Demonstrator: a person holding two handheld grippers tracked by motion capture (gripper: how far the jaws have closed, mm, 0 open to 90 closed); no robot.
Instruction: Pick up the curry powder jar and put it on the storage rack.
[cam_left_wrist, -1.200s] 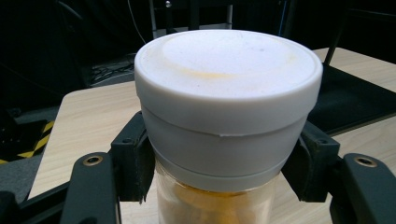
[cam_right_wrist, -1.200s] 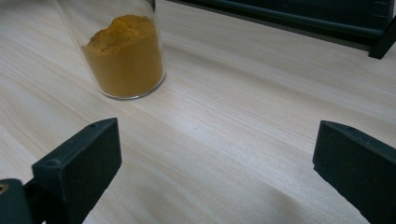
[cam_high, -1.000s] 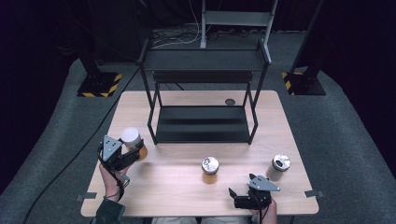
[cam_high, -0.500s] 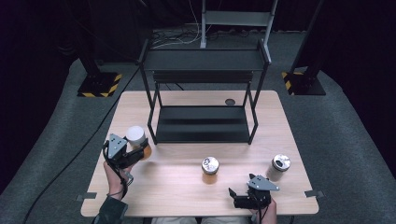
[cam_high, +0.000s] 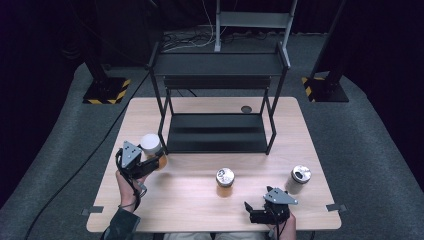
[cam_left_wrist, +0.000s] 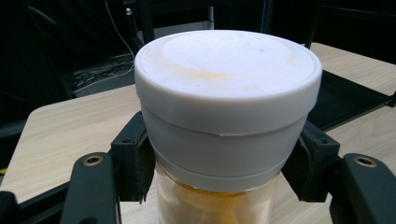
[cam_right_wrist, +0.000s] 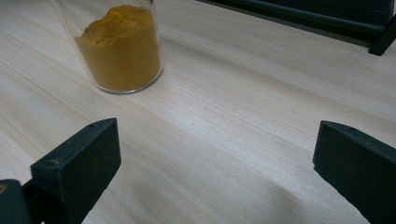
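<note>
- Left gripper (cam_high: 150, 162) jaws are clamping the white-lidded jar (cam_left_wrist: 224, 112) just under its lid.
- Right gripper (cam_high: 254, 214) jaws are gaping wide, empty, above the bench (cam_high: 195, 200).

2 jars (cam_high: 225, 182) right of held jar (cam_high: 151, 147) — before rack (cam_high: 218, 131)

The left gripper (cam_high: 150, 162) clamps a white-lidded jar (cam_high: 151, 146) beside the black rack (cam_high: 220, 135).

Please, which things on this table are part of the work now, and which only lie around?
In the work:
- white-lidded jar, clamped in the left hand-held gripper
- black shelf rack, right beside it (probably)

Lying about:
- jar of orange powder
- silver-topped jar
- right hand-held gripper, open over bare table
</note>
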